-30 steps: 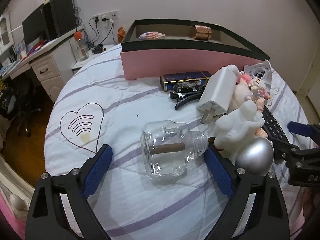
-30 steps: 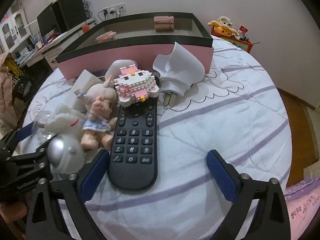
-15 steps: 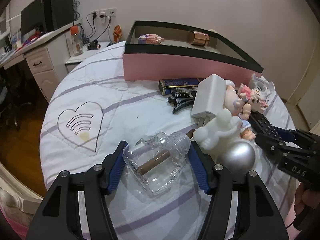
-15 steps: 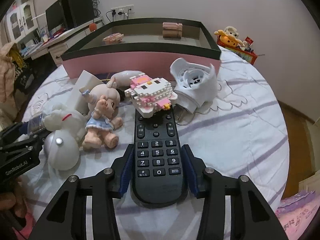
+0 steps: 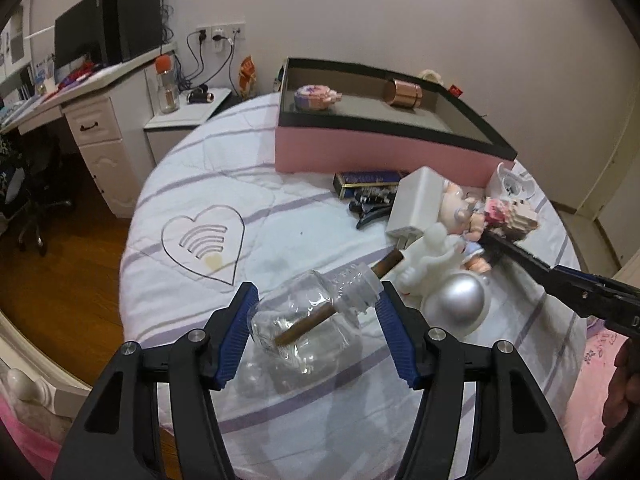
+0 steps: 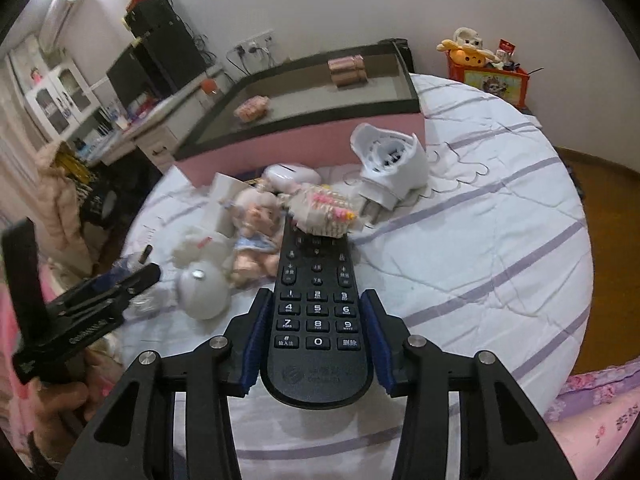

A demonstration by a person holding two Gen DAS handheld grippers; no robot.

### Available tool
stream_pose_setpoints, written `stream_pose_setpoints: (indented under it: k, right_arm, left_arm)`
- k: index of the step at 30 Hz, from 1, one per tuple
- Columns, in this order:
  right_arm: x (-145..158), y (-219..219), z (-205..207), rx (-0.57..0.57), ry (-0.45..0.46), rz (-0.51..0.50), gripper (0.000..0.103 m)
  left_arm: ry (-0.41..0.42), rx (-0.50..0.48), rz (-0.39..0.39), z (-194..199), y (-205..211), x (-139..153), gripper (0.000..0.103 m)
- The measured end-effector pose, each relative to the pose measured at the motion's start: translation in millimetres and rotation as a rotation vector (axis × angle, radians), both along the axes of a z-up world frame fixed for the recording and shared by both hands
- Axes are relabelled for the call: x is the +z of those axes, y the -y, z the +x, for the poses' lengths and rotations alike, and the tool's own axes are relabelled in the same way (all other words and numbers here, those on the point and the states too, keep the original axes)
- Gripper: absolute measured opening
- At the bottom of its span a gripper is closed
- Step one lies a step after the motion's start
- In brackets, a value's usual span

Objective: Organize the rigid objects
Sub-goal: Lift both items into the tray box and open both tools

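My left gripper [image 5: 316, 324] is shut on a clear glass bottle [image 5: 308, 320] with a brown stick through its neck, lifted off the bed. My right gripper [image 6: 318, 336] is shut on a black remote control [image 6: 318, 312], raised and tilted; a pink-and-white block toy [image 6: 324, 212] rests on its far end. The pink box with black rim [image 5: 380, 148] stands at the back and holds a copper cylinder [image 5: 402, 94] and a small pastel toy [image 5: 314, 98]. The box also shows in the right wrist view [image 6: 304, 140].
On the bed lie a white astronaut figure with silver helmet [image 5: 456, 304], a doll [image 5: 464, 208], a white charger [image 5: 418, 208], a dark blue box [image 5: 368, 182], a black clip [image 5: 370, 212] and a white fan-like object [image 6: 390, 164]. A desk [image 5: 80, 120] stands left of the bed.
Both grippers closed from wide open: the left on the glass bottle, the right on the remote. Both objects are now lifted and tilted, and the block toy rides on the remote.
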State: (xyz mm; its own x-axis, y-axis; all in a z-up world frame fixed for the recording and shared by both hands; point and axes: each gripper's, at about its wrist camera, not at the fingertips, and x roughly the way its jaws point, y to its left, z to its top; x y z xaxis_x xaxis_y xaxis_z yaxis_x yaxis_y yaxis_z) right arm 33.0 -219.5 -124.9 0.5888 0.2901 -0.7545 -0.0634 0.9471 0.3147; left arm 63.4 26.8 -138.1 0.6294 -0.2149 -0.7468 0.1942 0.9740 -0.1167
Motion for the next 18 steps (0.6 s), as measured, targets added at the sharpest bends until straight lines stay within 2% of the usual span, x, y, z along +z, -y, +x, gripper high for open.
stream_pose_setpoints:
  k: [9,16,18]
  right_arm:
    - [7.0,-7.1,-5.8,0.017,0.011,-0.027,0.046]
    - [-29.0,-18.5,10.6,0.024,-0.094,-0.131,0.046]
    - [-32.8,-25.6,16.5,0.024,-0.081,-0.18,0.046]
  left_arm:
    - [0.023,-0.017,0.0,-4.9,4.1,13.6,0.06]
    - [0.0,-0.019,0.007,-7.7,6.6,5.0,0.06]
    - [-0.002,-0.017,0.008,-8.3,6.2,4.6,0.06]
